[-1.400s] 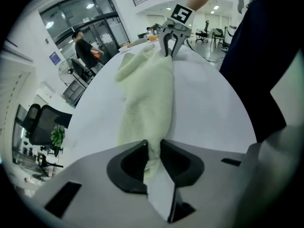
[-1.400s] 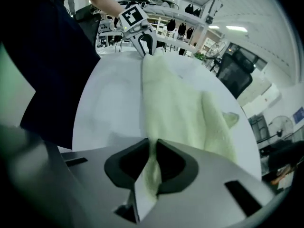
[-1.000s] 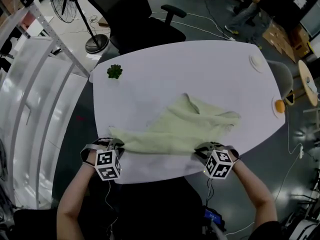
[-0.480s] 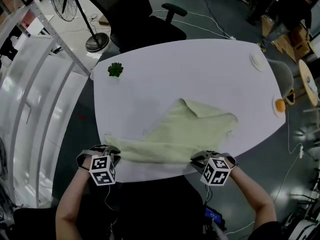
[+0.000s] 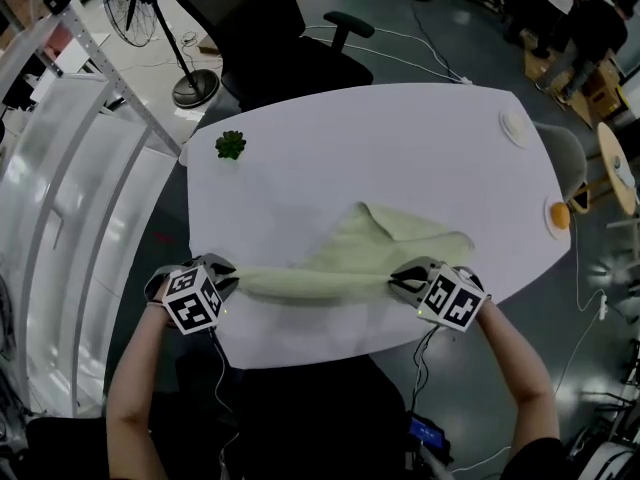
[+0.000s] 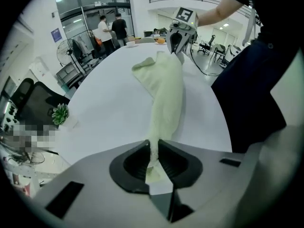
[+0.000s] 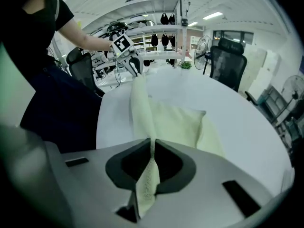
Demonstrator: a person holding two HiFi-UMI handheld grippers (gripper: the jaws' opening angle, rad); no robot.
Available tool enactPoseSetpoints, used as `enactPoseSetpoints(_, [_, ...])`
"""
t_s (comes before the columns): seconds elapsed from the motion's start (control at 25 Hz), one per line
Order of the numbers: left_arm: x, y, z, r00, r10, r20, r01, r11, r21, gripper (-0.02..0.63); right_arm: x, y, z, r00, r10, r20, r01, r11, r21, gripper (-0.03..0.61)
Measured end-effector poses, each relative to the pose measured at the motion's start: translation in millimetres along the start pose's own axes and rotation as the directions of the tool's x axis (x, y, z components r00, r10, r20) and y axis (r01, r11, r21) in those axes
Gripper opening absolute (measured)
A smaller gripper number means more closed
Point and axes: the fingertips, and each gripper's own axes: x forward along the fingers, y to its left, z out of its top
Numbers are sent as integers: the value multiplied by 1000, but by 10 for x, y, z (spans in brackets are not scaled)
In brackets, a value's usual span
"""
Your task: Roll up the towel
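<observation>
Two corners pinched: left gripper (image 5: 224,280) and right gripper (image 5: 402,281) each clamp the towel (image 5: 385,240) over the near edge of the table (image 5: 400,128); held edge runs taut side to side, so neither hand's nearer; the rest lies beyond, toward the far right corner.

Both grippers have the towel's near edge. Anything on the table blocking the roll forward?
Nothing visible does. The left gripper and right gripper are shut on the towel; the table beyond it is bare. The plant and the orange sit apart at its far-left and right edges.
</observation>
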Motion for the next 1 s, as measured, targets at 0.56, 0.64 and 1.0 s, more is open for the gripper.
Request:
enactPoseSetpoints(0.56, [445, 571, 98, 995, 26, -99, -29, 999, -32, 69, 535, -657, -232, 989, -58, -137, 64, 997, 41, 43])
enactPoseSetpoints(0.64, [459, 595, 106, 994, 44, -101, -48, 998, -35, 75, 570, -679, -232, 986, -88, -140, 92, 995, 23, 49])
enactPoseSetpoints(1.0, [228, 826, 151, 986, 163, -33, -166, 981, -99, 246, 215, -815, -178, 977, -202, -67, 205, 977, 54, 179])
